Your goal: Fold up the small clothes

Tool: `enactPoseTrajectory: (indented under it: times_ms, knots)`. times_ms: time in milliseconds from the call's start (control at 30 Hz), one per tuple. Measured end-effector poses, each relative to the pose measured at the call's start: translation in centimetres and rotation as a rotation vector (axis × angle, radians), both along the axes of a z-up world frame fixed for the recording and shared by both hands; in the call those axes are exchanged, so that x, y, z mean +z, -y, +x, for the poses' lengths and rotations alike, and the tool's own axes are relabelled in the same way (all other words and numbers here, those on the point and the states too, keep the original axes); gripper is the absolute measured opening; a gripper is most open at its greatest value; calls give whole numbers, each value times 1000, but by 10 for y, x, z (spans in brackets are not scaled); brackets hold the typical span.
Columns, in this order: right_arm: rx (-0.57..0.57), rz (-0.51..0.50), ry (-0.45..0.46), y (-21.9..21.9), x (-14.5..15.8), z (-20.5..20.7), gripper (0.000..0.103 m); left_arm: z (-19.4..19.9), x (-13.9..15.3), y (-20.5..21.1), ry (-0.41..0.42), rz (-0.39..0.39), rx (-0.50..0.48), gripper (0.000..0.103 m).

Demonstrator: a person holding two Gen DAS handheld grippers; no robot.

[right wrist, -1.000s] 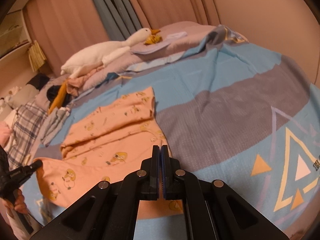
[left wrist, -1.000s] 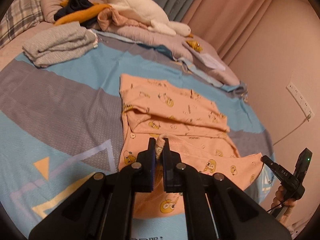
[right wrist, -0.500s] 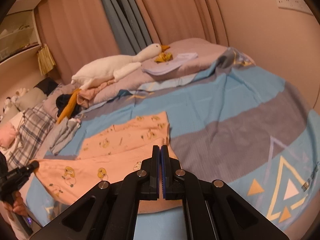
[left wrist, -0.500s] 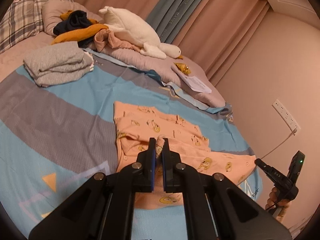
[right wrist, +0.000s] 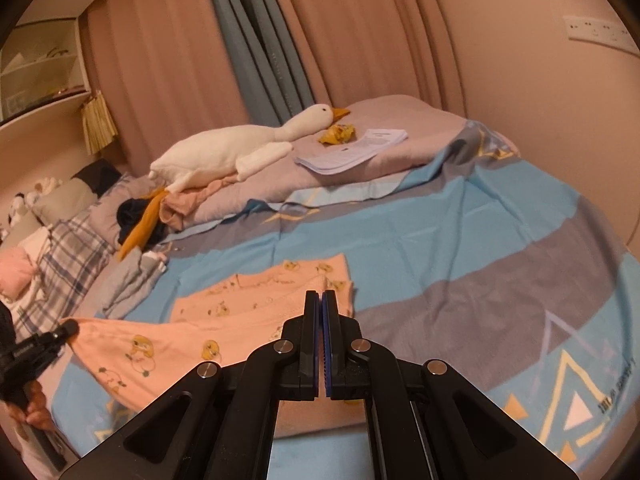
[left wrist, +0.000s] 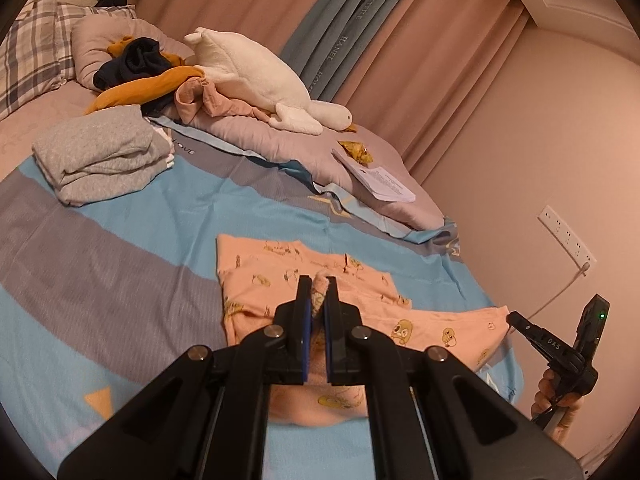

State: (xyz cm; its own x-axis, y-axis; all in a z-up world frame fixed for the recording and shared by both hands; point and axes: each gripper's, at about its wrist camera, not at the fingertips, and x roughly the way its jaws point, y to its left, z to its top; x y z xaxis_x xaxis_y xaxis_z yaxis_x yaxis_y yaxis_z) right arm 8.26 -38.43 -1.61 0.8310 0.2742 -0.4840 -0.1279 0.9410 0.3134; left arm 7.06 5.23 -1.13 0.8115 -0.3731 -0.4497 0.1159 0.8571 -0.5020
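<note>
Peach garment [left wrist: 296, 268], yellow duck print. Bedsheet [left wrist: 120, 232] blue-grey bands, triangle motifs. White goose toy [left wrist: 256, 76], orange beak. Pillow [left wrist: 28, 52] plaid. Curtains [right wrist: 168, 64] pink.

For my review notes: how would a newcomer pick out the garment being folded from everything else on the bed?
Start from the bed's blue and grey sheet. Near its front edge lies the peach garment printed with yellow ducks, its near edge pinched by the left gripper and the right gripper. The grey folded clothes and the dark and orange pile lie farther back, and both are plain.
</note>
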Motion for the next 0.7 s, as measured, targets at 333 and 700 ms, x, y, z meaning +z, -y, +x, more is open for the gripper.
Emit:
enactPoseTrajectory:
  times_ms: [333, 700]
  knots:
    - [20, -1, -18, -5, 8, 72, 2, 75, 4, -12, -32, 0, 34, 4]
    - [55, -15, -124, -27, -15, 158, 2, 160, -17, -14, -120, 47, 38, 4]
